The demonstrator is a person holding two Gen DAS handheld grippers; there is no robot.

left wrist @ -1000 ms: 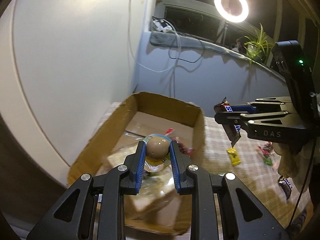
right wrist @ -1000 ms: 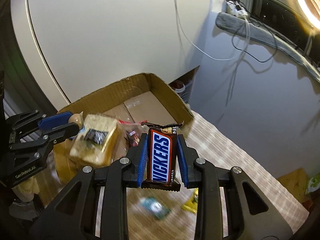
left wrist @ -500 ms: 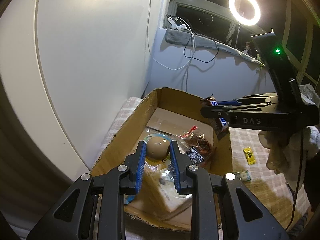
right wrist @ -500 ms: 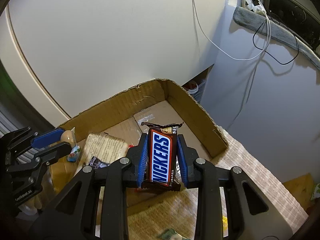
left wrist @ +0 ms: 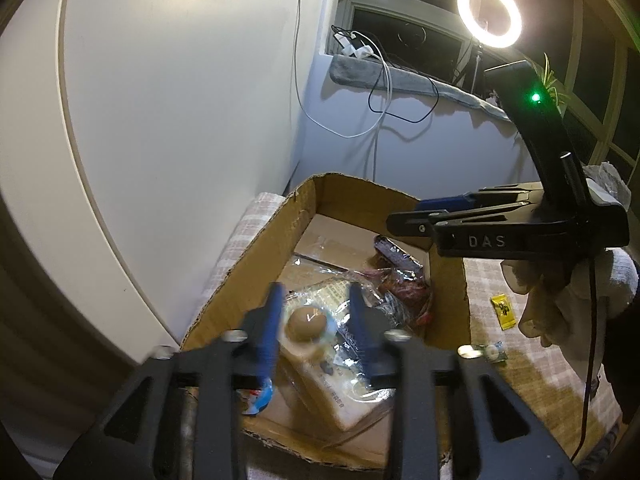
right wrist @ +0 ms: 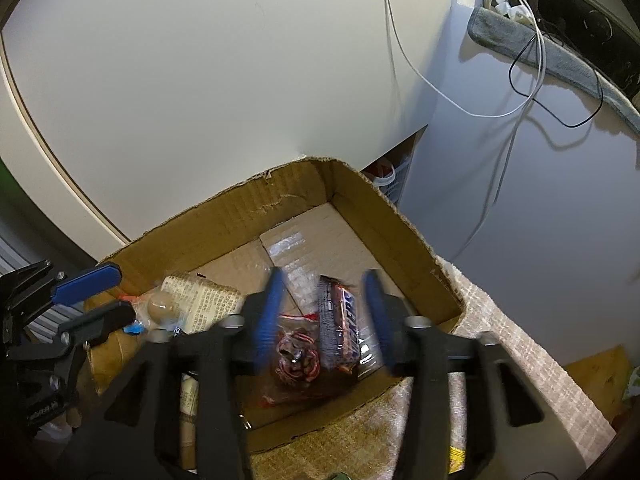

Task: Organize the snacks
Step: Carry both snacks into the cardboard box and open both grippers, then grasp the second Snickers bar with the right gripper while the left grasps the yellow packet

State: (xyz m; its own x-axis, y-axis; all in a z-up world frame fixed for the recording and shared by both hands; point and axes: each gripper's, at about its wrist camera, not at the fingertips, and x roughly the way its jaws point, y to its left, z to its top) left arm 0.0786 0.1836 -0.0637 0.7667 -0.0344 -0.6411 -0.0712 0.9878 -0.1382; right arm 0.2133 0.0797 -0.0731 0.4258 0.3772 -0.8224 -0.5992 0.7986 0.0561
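Note:
An open cardboard box holds several snacks. My left gripper is open above it, and the egg-shaped snack sits free between the fingers on a clear-wrapped cake pack. My right gripper is open over the box, and the Snickers bar lies below it on the box floor next to a red-brown snack bag. In the left wrist view the right gripper hangs over the box's right wall.
The box sits on a checked tablecloth against a white wall. A yellow sachet and a small green-white candy lie on the cloth right of the box. A ring light and cables are at the window behind.
Both grippers opened. The Snickers bar dropped from the right gripper into the box. The egg snack came free of the left gripper onto the cake pack.

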